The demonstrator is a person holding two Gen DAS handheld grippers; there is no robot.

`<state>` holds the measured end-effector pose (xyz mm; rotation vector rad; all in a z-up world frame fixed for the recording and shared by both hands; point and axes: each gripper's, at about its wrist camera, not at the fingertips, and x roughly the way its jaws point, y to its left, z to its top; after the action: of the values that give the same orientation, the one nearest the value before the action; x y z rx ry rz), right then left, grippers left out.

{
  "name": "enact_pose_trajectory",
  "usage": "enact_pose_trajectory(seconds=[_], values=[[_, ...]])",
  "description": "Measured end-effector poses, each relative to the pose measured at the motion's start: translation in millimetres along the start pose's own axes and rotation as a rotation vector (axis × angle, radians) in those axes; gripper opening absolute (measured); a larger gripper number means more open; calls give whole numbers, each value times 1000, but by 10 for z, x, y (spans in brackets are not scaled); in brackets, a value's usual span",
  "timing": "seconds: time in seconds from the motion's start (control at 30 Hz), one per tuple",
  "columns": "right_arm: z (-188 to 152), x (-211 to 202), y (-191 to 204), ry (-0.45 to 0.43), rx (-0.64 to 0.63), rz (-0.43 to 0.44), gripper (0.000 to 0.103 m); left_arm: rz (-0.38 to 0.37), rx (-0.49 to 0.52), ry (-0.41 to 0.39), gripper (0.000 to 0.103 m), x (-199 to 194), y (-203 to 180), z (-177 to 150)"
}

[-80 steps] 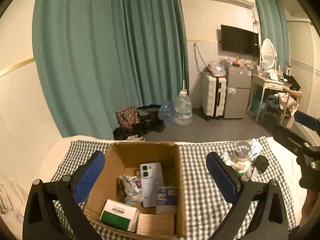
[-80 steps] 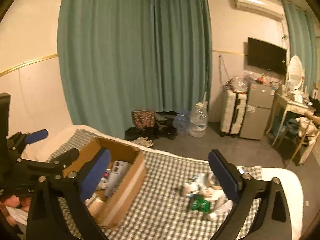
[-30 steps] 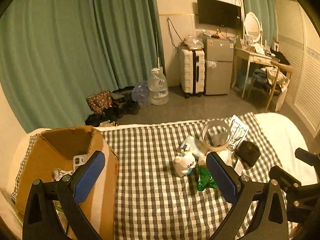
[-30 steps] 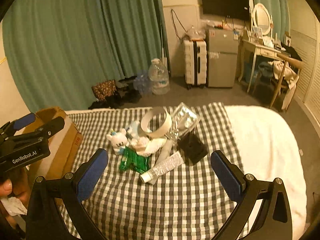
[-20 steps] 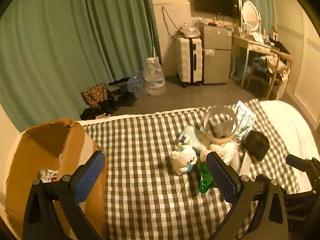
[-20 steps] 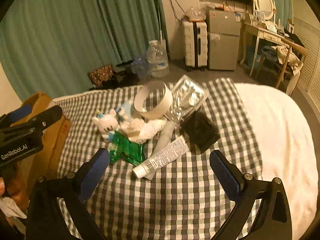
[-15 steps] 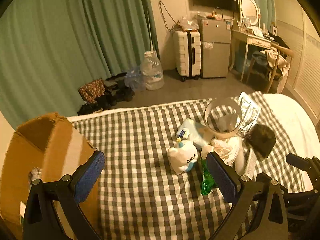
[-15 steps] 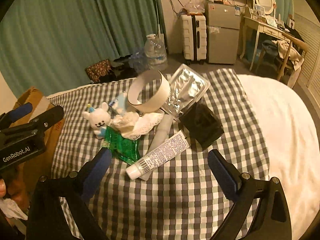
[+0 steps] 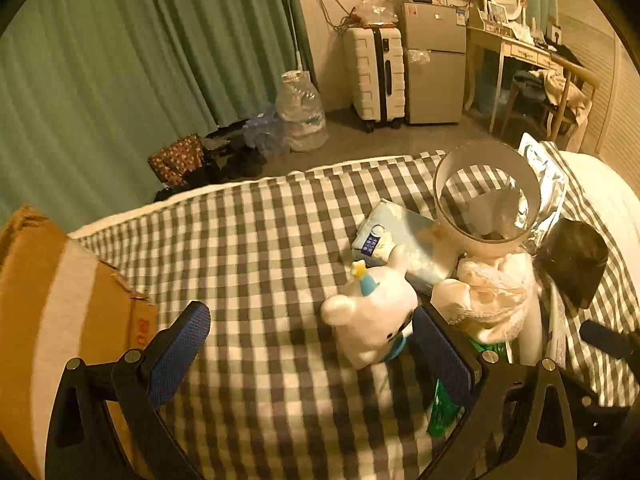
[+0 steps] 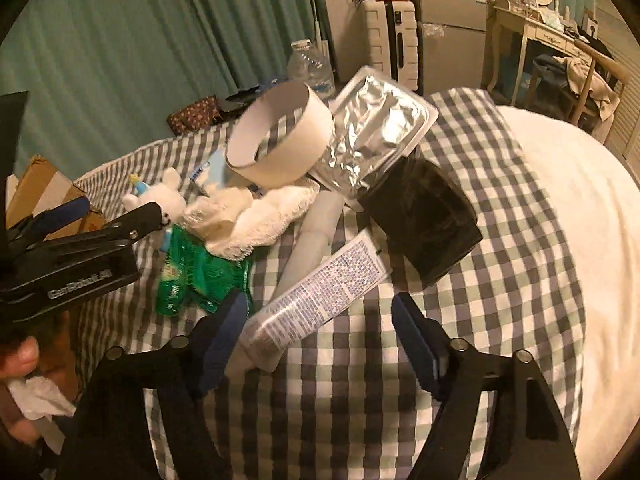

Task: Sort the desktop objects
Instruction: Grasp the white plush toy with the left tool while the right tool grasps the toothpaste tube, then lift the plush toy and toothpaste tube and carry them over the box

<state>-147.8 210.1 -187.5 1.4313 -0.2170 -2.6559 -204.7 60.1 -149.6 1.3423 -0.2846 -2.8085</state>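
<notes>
Straddling printed tube (image 10: 320, 292) | right tool (image 10: 316, 320) spread | checked cloth (image 10: 500, 240)

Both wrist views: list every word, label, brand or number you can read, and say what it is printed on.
"GenRobot.AI": white lettering on the body of the left gripper, seen in the right wrist view.
Red print on the cardboard box: too blurred to read.
Tube: dense fine print, too small to read.
Green packet: logo and text, illegible.
Blue tissue pack: label too small to read.
</notes>
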Motion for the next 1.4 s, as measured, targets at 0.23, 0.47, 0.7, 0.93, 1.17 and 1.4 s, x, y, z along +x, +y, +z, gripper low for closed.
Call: enact_pose_trajectory(seconds=[0.23,0.47,0.7,0.93,1.17,1.4], values=[[-51,91,-76,27,-11,8,54,-17,-13,15,92,135,-55,-3],[-126,-3,-160,25,-1,-47,52,-109,-27,23,55,118,-67,-27],[-218,44,-201,47,-24,-133,32,-146,-22,49,41,34,-96,-61],[-237,27,-153,49,-61,-141,27,-156,-55,54,41,-122,3,-141],[-256,-115,-112,28,-60,-149,27,-149,-65,17,41,-408,105,-155],[-245,-400,37,-47,-33,-147,27,-151,-68,-37,42,-747,211,-152]])
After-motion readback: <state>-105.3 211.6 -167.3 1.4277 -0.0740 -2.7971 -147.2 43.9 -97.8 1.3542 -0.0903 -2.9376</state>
